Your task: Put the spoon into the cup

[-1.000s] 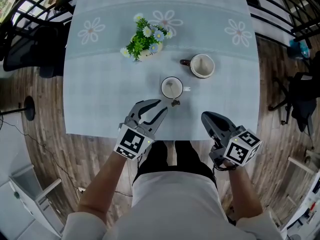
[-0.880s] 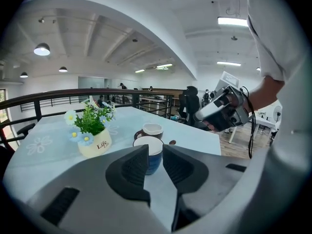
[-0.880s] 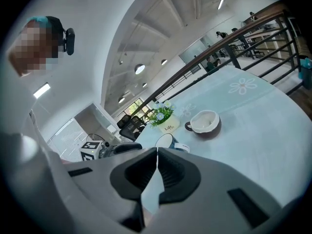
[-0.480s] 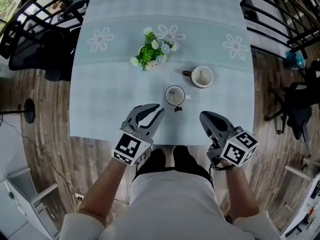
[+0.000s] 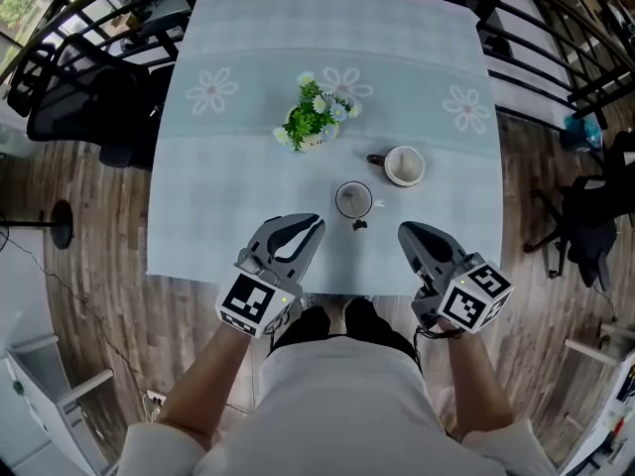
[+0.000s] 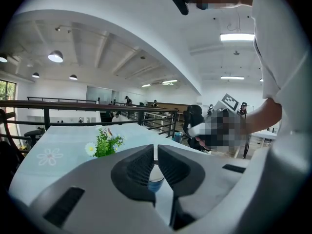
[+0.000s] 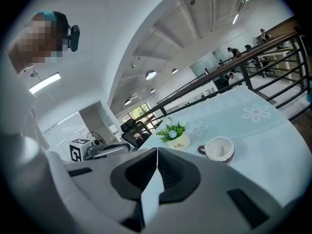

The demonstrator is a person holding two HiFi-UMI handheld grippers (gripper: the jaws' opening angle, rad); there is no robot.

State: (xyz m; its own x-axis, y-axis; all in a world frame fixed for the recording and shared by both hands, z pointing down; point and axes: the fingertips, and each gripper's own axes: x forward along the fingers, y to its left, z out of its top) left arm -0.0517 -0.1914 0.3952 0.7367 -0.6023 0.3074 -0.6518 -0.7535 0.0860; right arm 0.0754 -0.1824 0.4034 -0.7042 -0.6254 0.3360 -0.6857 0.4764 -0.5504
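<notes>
Spoon [image 5: 359, 224] seemingly in cup [image 5: 353, 200], handle end toward person.

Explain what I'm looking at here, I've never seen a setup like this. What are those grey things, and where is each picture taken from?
There is no robot here. A person holds a grey two-jaw tool in each hand. The head view comes from a camera on the person's head, looking steeply down. It shows the left tool and the right tool above the near part of a table with a pale blue cloth.

The other two pictures come from wide-angle cameras riding on each tool and looking along its jaws, which is why they look bent.

On the cloth stand a pot of flowers, a near cup just ahead of the tools, and a second cup with a dark outside, further off to the right.

Both tools have their jaws together and hold nothing. The pictures are too small to tell whether the spoon is in the near cup.
</notes>
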